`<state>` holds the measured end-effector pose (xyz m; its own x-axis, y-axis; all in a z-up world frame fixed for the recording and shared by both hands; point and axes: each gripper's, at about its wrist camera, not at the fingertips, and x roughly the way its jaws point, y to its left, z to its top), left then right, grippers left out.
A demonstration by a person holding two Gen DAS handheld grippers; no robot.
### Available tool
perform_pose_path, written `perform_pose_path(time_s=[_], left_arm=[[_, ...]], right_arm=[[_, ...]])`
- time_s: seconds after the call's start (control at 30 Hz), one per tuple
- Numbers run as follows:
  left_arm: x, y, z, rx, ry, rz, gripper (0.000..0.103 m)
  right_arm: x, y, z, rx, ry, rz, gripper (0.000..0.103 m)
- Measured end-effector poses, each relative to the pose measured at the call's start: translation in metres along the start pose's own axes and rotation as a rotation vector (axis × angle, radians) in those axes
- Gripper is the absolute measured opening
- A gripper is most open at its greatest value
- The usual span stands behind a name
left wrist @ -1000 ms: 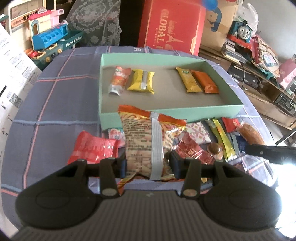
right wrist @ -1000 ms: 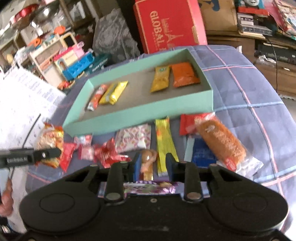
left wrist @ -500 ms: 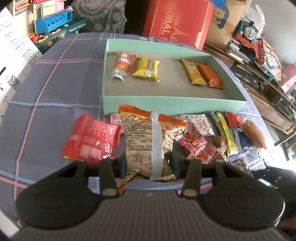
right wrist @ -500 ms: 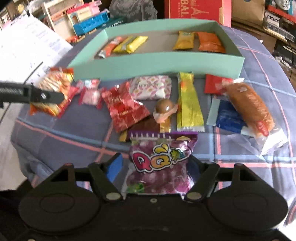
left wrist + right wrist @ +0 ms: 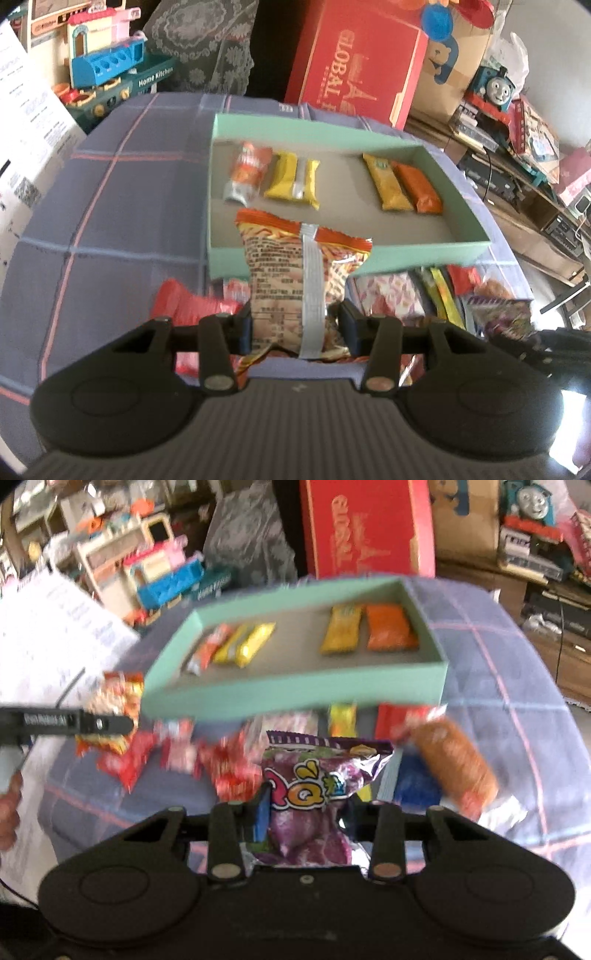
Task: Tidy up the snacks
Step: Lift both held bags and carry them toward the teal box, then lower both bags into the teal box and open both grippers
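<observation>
We have four snacks in the green box (image 5: 424,254). Our left gripper (image 5: 295,325) clamps a chip bag (image 5: 299,280); our right gripper (image 5: 306,812), jaws just closed, grips a purple candy bag (image 5: 314,775). Both hang at the box's 6 o'clock, where many packets (image 5: 177,753) remain.

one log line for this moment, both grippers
left gripper: shut on orange snack bag | right gripper: jaws just closed on purple candy bag | green box: four snacks inside
</observation>
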<state>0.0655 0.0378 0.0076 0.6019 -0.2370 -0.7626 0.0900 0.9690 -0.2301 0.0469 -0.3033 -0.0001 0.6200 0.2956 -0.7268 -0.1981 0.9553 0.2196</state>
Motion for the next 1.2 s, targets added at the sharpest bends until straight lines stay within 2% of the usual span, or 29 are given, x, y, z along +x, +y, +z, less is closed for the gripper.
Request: perform_pose_path(time_s=[0.27, 0.47, 0.63, 0.67, 0.7, 0.73, 0.77, 0.8, 0.83, 0.87, 1.0, 1.2], left_arm=[[0.013, 0.000, 0.051, 0.008, -0.062, 0.045, 0.044], [0.042, 0.003, 0.089, 0.005, -0.064, 0.097, 0.044], [0.069, 0.007, 0.102, 0.008, -0.029, 0.128, 0.044], [0.075, 0.008, 0.103, 0.007, -0.021, 0.137, 0.046], [0.079, 0.009, 0.102, 0.004, -0.016, 0.148, 0.056], [0.083, 0.010, 0.101, -0.001, -0.011, 0.158, 0.066], [0.086, 0.011, 0.101, -0.009, -0.010, 0.167, 0.089], [0.087, 0.011, 0.100, -0.013, -0.017, 0.175, 0.103], [0.087, 0.011, 0.099, -0.013, -0.029, 0.181, 0.103], [0.087, 0.011, 0.097, -0.010, -0.029, 0.181, 0.103], [0.089, 0.010, 0.091, -0.010, 0.010, 0.174, 0.103], [0.075, 0.002, 0.073, 0.001, 0.005, 0.160, 0.103]], right_arm=[[0.012, -0.031, 0.074, 0.050, -0.108, -0.016, 0.038], [0.051, -0.049, 0.120, 0.093, -0.114, -0.010, 0.038], [0.082, -0.056, 0.137, 0.093, -0.099, -0.024, 0.039], [0.087, -0.055, 0.137, 0.091, -0.095, -0.026, 0.041], [0.093, -0.056, 0.139, 0.089, -0.091, -0.030, 0.042], [0.096, -0.055, 0.138, 0.087, -0.088, -0.037, 0.050], [0.098, -0.056, 0.137, 0.087, -0.086, -0.040, 0.067], [0.099, -0.055, 0.136, 0.088, -0.088, -0.043, 0.077], [0.099, -0.055, 0.135, 0.090, -0.098, -0.048, 0.096], [0.097, -0.053, 0.135, 0.092, -0.110, -0.048, 0.103], [0.092, -0.050, 0.133, 0.092, -0.118, -0.027, 0.103], [0.075, -0.044, 0.123, 0.096, -0.124, -0.013, 0.103]])
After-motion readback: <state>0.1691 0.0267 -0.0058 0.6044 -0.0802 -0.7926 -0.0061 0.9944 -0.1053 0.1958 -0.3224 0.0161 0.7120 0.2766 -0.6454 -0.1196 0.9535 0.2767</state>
